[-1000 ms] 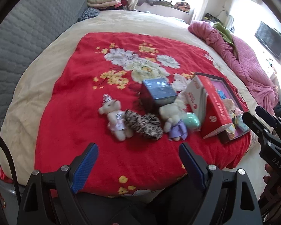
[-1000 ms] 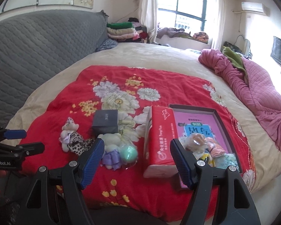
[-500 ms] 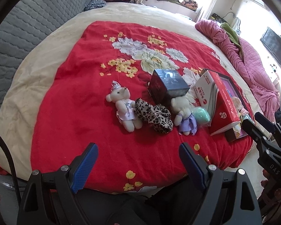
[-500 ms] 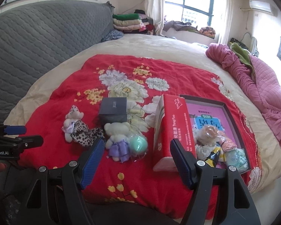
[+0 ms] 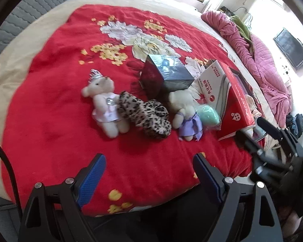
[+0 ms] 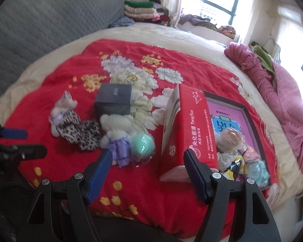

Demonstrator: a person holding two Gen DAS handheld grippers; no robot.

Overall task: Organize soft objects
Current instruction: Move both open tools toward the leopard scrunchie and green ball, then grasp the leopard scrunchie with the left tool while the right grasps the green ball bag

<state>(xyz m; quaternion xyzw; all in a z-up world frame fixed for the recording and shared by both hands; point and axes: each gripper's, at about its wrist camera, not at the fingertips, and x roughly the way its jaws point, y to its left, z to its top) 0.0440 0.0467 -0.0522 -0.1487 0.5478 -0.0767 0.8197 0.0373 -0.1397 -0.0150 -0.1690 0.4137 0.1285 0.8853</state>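
Note:
On the red floral blanket [image 5: 56, 104] [image 6: 147, 191] lie a white plush bear in a pale dress [image 5: 105, 104] [image 6: 59, 111], a leopard-print soft piece [image 5: 147, 117] [image 6: 80, 131], a second bear in a purple skirt [image 5: 185, 113] [image 6: 117, 137] and a mint-green ball [image 5: 209, 117] [image 6: 142, 144]. My left gripper [image 5: 149, 173] hangs open above the blanket's near edge, short of the toys. My right gripper [image 6: 148, 167] is open too, empty, just in front of the purple-skirted bear and the ball. A dark tray [image 6: 250, 121] at the right holds several soft items [image 6: 232, 141].
A dark cube box [image 5: 167, 74] [image 6: 114, 100] stands behind the toys. A red tissue box [image 5: 230, 98] [image 6: 187, 133] lies between ball and tray. A pink quilt [image 6: 282, 94] is heaped at the far right, a grey padded headboard [image 6: 40, 26] at left.
Both grippers have sunk toward the bed and tipped downward, so the toys look larger and closer. Nothing on the blanket has moved, and the jaws kept their width.

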